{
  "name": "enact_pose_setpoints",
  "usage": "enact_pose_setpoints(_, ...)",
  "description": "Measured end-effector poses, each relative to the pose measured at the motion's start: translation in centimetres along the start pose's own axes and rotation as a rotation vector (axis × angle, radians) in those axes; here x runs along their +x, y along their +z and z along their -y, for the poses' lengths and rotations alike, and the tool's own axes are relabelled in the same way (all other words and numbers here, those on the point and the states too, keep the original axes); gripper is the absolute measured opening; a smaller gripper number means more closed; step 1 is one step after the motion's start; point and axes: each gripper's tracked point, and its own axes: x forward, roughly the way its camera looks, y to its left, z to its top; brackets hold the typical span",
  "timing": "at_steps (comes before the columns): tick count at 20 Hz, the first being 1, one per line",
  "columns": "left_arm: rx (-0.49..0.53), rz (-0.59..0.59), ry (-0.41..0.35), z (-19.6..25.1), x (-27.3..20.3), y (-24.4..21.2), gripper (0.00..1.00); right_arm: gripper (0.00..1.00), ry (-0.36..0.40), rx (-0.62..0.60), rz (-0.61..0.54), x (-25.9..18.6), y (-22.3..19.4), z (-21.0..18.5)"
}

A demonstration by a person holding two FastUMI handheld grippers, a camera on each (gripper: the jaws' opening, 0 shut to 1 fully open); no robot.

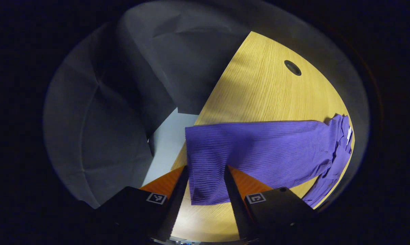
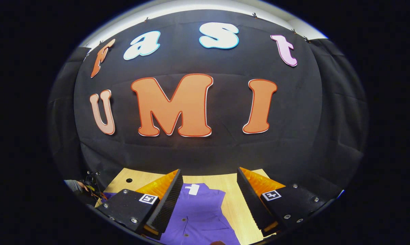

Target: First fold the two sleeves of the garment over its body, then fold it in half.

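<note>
The purple ribbed garment [image 1: 259, 149] lies on the wooden tabletop [image 1: 259, 85], stretched out as a long band with its bunched, labelled end far from the left gripper [image 1: 205, 190]. In the right gripper view its buttoned front [image 2: 198, 217] and white neck label [image 2: 193, 189] face up. The near stretch looks like a narrow, straight-edged panel, which would suit sleeves already laid over the body, but no sleeve can be told apart with certainty, so I cannot settle whether the sleeve folds are done. The half fold does not appear made, since the cloth runs at full length. A squared corner of the garment's near end sits between the left gripper's fingers, which stand moderately apart; whether they touch the cloth I cannot tell. The right gripper [image 2: 208, 200] hovers above the collar end with its fingers wide and nothing held between them.
</note>
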Motion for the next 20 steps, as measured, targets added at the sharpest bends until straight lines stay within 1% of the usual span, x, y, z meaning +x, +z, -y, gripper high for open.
enact_pose_setpoints(1, -0.002, 0.01, -0.006, 0.4, -0.1, 0.3, 0.58, 1.0, -0.003, 0.002, -0.003, -0.1, -0.1, 0.3)
enact_pose_setpoints(2, -0.007, 0.009, -0.013, 1.1, 0.1, 0.5, 0.42, 0.95, -0.003, 0.005, -0.006, 0.0, -0.3, 0.5)
enact_pose_setpoints(3, -0.007, 0.008, -0.021, 1.4, 0.1, 0.3, 0.27, 0.95, -0.001, 0.008, -0.006, 0.0, -0.2, 0.7)
enact_pose_setpoints(4, -0.01, 0.003, -0.023, 1.7, -0.3, 0.1, 0.19, 0.95, -0.005, 0.007, -0.009, 0.2, -0.4, 1.1)
enact_pose_setpoints(5, -0.011, 0.003, -0.04, 2.2, -0.3, 0.0, 0.09, 0.95, -0.006, 0.003, -0.012, 0.2, -0.5, 1.4)
enact_pose_setpoints(7, -0.001, 0.016, -0.07, 3.4, -1.7, 0.2, 0.06, 0.95, -0.012, 0.003, -0.015, 0.1, -0.7, 2.4)
enact_pose_setpoints(8, 0.015, 0.03, -0.083, 3.8, -2.5, 0.3, 0.06, 1.0, -0.013, 0.011, -0.018, 0.2, -0.7, 2.6)
enact_pose_setpoints(9, 0.038, 0.045, -0.092, 4.7, -3.7, 0.5, 0.06, 0.95, -0.008, 0.022, -0.019, 0.3, -0.7, 3.0)
enact_pose_setpoints(10, 0.065, 0.065, -0.105, 5.7, -5.2, 0.7, 0.06, 1.0, -0.007, 0.032, -0.021, 0.4, -0.8, 3.2)
enact_pose_setpoints(12, 0.122, 0.103, -0.141, 8.4, -7.9, 1.0, 0.05, 1.0, -0.008, 0.037, -0.025, 0.7, -1.1, 4.1)
enact_pose_setpoints(13, 0.148, 0.119, -0.161, 9.8, -9.2, 0.7, 0.05, 0.95, -0.008, 0.039, -0.03, 0.8, -1.4, 4.5)
enact_pose_setpoints(14, 0.177, 0.135, -0.181, 11.2, -10.5, 0.4, 0.05, 1.0, 0.003, 0.04, -0.034, 0.9, -1.5, 4.5)
enact_pose_setpoints(15, 0.2, 0.149, -0.2, 12.0, -12.6, -0.1, 0.05, 0.95, 0.01, 0.04, -0.038, 0.9, -1.5, 4.6)
enact_pose_setpoints(17, 0.248, 0.172, -0.227, 13.8, -15.5, 0.0, 0.05, 0.95, 0.025, 0.036, -0.042, 1.1, -1.4, 4.9)
enact_pose_setpoints(20, 0.314, 0.2, -0.257, 17.8, -18.2, -0.5, 0.05, 0.95, 0.044, 0.02, -0.034, 1.3, -1.2, 5.3)
